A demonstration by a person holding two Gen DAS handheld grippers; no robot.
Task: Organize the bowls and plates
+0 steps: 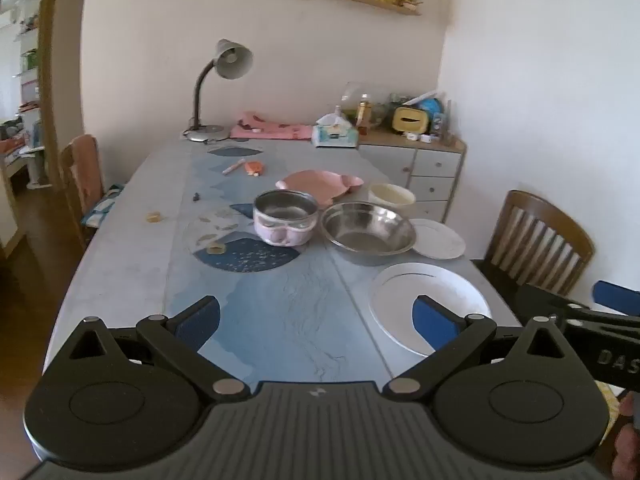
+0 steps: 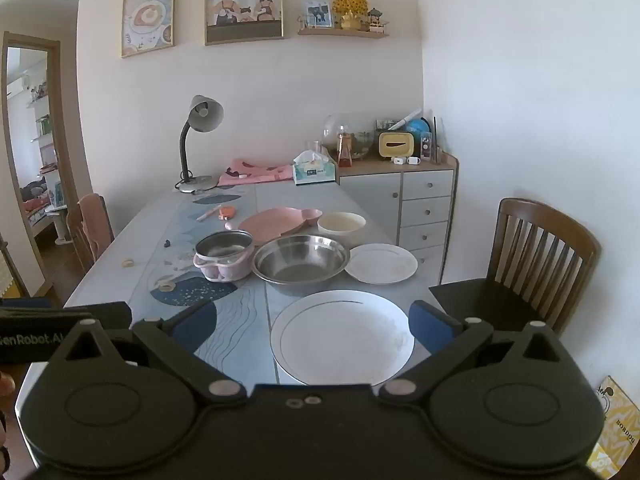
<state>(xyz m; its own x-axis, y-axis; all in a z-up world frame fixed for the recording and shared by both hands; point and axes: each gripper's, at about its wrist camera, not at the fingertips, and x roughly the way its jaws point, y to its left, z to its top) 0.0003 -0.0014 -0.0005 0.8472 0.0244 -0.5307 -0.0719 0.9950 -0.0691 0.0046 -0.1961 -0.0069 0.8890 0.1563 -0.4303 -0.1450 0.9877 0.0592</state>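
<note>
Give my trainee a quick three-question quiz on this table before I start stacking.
1. True or false: the right tool is shut on the large white plate.
2. What stands directly left of the big steel bowl? A) pink-sided steel pot B) desk lamp C) tissue box
3. How many white plates are on the table?

Key: 1 false, both tools are open and empty. 2 A, the pink-sided steel pot. 3 two, counting the small white plate.
</note>
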